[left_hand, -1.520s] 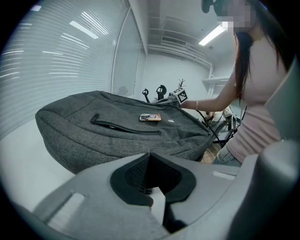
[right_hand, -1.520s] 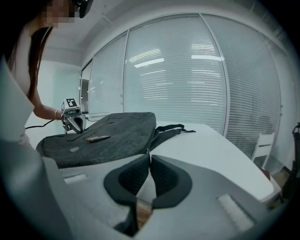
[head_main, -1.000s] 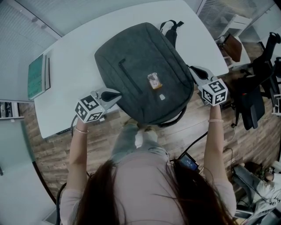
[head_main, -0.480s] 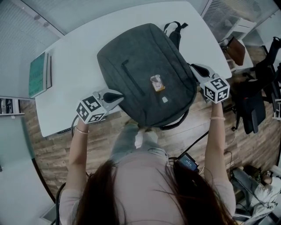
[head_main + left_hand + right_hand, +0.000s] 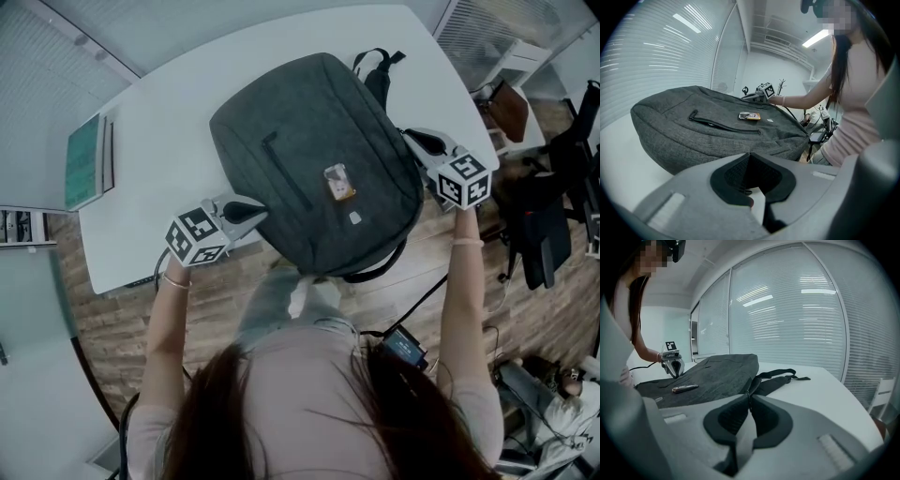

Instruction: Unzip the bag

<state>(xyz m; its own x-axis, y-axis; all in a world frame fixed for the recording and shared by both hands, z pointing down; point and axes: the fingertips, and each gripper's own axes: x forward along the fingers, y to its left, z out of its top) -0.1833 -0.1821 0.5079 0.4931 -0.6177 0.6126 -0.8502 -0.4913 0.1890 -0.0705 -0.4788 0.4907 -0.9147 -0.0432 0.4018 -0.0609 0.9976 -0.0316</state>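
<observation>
A dark grey backpack (image 5: 309,159) lies flat on the white table (image 5: 159,103), its front pocket zipper (image 5: 286,173) closed and a small orange tag (image 5: 338,182) on top. My right gripper (image 5: 412,139) is at the bag's right side, shut on a zipper pull (image 5: 749,397). Its jaws have just been opening slightly, with the pull still between the tips. My left gripper (image 5: 255,208) is shut, its tips against the bag's near-left edge (image 5: 717,154). Whether it pinches fabric is hidden.
The bag's black straps (image 5: 377,70) trail off its far end. A teal book (image 5: 86,161) lies at the table's left end. Right of the table stand a brown bag (image 5: 511,108) and a black chair (image 5: 553,206). Cables and a small device (image 5: 403,347) lie on the wooden floor.
My right gripper has moved along the bag's right side toward the far end with the straps. The left gripper has stayed at the near-left edge.
</observation>
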